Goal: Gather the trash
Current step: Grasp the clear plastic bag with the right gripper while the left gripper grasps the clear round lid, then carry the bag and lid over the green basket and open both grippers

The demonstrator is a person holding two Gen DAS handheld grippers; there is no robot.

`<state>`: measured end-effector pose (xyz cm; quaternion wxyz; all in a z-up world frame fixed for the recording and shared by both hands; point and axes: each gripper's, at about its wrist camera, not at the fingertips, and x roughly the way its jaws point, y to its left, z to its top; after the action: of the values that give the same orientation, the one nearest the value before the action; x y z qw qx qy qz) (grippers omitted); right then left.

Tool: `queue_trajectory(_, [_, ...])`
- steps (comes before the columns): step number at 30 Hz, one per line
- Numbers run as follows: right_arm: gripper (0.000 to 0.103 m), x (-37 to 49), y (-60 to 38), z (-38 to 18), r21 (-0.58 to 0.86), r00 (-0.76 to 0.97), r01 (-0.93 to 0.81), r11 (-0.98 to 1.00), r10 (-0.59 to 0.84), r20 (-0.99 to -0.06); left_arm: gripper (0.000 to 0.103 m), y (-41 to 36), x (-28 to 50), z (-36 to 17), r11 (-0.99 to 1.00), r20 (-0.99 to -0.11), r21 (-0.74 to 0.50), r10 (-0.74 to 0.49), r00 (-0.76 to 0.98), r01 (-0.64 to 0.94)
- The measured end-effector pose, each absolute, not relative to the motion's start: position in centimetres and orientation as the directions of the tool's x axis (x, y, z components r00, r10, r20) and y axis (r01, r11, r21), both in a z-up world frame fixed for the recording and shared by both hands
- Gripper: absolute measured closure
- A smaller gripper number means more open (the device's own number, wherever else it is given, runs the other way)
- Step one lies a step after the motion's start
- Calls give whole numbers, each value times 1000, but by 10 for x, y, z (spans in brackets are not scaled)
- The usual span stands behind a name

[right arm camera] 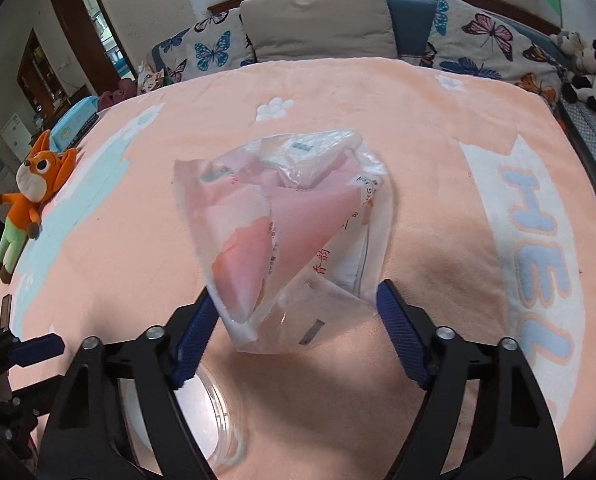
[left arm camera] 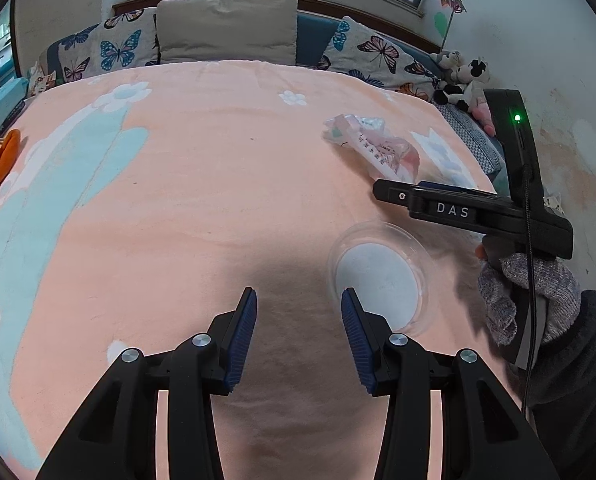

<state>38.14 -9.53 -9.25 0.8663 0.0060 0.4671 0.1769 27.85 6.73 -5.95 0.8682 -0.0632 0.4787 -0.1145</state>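
Right wrist view: the right gripper (right arm camera: 294,332) stands wide, its jaws flanking the near corner of the crumpled plastic wrapper (right arm camera: 294,224) at twelve o'clock; whether the pads touch it I cannot tell. Closing on it comes next, I judge. The left gripper (left arm camera: 298,336), half open and empty, hovers beside the clear plastic lid (left arm camera: 377,280) at one o'clock. The wrapper carries red Chinese print; the blanket (right arm camera: 377,100) reads "HEL"; the right gripper body reads "DAS".

The left gripper (left arm camera: 298,300) is held open above the bed (left arm camera: 202,168); a clear lid (left arm camera: 379,276) lies beside 1 finger, perhaps touching.
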Motion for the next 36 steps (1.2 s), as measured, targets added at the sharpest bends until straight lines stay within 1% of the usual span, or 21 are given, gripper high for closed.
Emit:
queue_trajectory(1, [33, 381, -97, -92, 170, 501, -302, 938, 308, -809, 60, 65, 281, -61, 966, -819, -219, -260, 511, 140])
queue_trajectory(3, [42, 379, -98, -91, 171, 500, -304, 937, 310, -809, 60, 61, 284, -65, 966, -824, -216, -260, 503, 144])
queue_trajectory(9, [45, 370, -116, -85, 191, 511, -292, 937, 322, -797, 60, 54, 296, -75, 961, -832, -232, -276, 481, 151])
queue_trajectory(11, [46, 365, -120, -79, 184, 523, -294, 938, 319, -790, 62, 53, 300, -77, 959, -832, -237, -283, 478, 155])
queue_trajectory(12, [46, 361, -123, -76, 185, 528, -297, 937, 323, -786, 66, 51, 302, -78, 960, -833, -233, -281, 477, 158])
queue_trajectory(16, [46, 342, -135, -57, 179, 553, -306, 935, 327, -766, 74, 43, 307, -81, 959, -833, -224, -281, 476, 174])
queue_trajectory(18, [46, 331, -142, -49, 171, 563, -313, 934, 327, -759, 82, 39, 309, -83, 958, -834, -219, -281, 475, 183])
queue_trajectory(19, [46, 323, -148, -44, 165, 572, -315, 935, 325, -753, 83, 38, 310, -84, 960, -836, -211, -275, 475, 184])
queue_trajectory(20, [45, 317, -151, -41, 157, 580, -313, 937, 319, -749, 87, 36, 311, -85, 960, -836, -209, -274, 476, 186])
queue_trajectory(23, [45, 296, -167, -32, 151, 594, -306, 940, 312, -741, 92, 31, 310, -86, 964, -835, -184, -256, 487, 191])
queue_trajectory(27, [45, 264, -189, -23, 132, 621, -285, 949, 288, -729, 97, 29, 307, -85, 966, -831, -190, -255, 494, 178])
queue_trajectory(36, [45, 202, -244, -15, 93, 667, -198, 976, 204, -716, 99, 16, 285, -63, 958, -810, -203, -282, 514, 204])
